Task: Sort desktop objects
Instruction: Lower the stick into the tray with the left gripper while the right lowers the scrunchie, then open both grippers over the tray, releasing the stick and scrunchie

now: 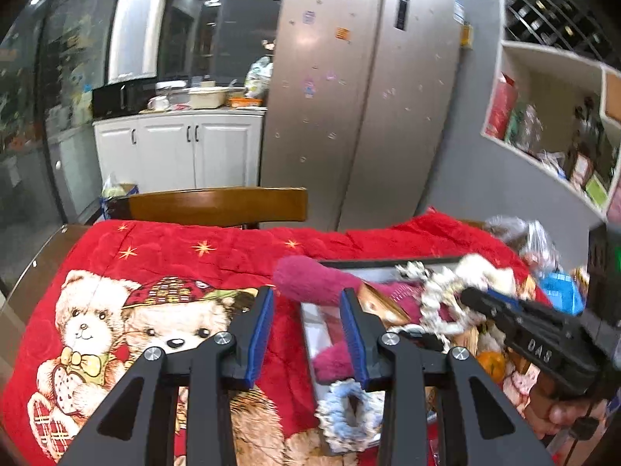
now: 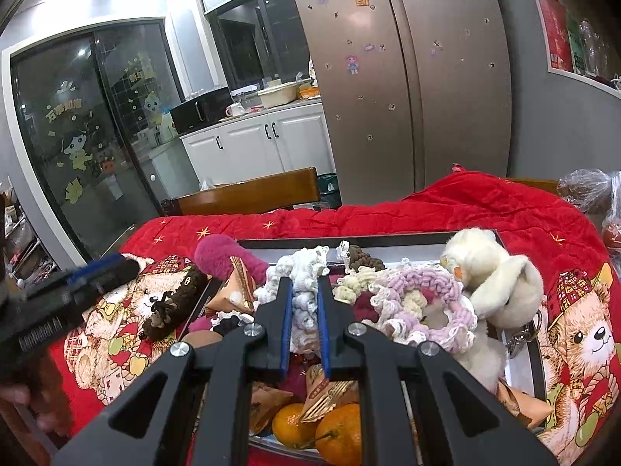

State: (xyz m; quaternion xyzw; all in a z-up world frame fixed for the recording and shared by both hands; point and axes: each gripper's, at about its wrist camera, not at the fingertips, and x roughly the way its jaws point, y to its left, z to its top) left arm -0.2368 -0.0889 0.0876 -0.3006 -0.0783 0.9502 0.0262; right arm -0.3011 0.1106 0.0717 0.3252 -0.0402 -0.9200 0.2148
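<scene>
Your left gripper [image 1: 306, 334] hangs over the red bear blanket [image 1: 163, 256] on the bench, jaws wide apart and holding nothing; in my judgement you keep it off to the left, over bare blanket, so it is free to take whatever comes out of the pile. Just right of it runs the left rim of the tray [image 2: 388, 237], which sits toward the right half of the bench and holds the mixed heap you are sorting. A magenta plush [image 2: 221, 254] spills over the tray's far left corner, and a brown knitted toy [image 2: 174, 303] lies on the blanket beside that edge, outside the tray, perhaps already set apart, though that cannot be told.

At the tray's middle, your right gripper [image 2: 304, 306] has its jaws drawn in around a white crocheted scrunchie [image 2: 304, 291], blue pads pressed against both sides of the yarn. The grip looks chosen at the ring's upper strand, so the soft loop can hang free of its neighbours. Below it, at the near edge, sit oranges [image 2: 337, 433] and brown snack packets [image 2: 330, 392].

Right of the gripper lies a pink scrunchie [image 2: 427, 295], touching a cream plush [image 2: 493, 272] that fills the far right corner.
</scene>
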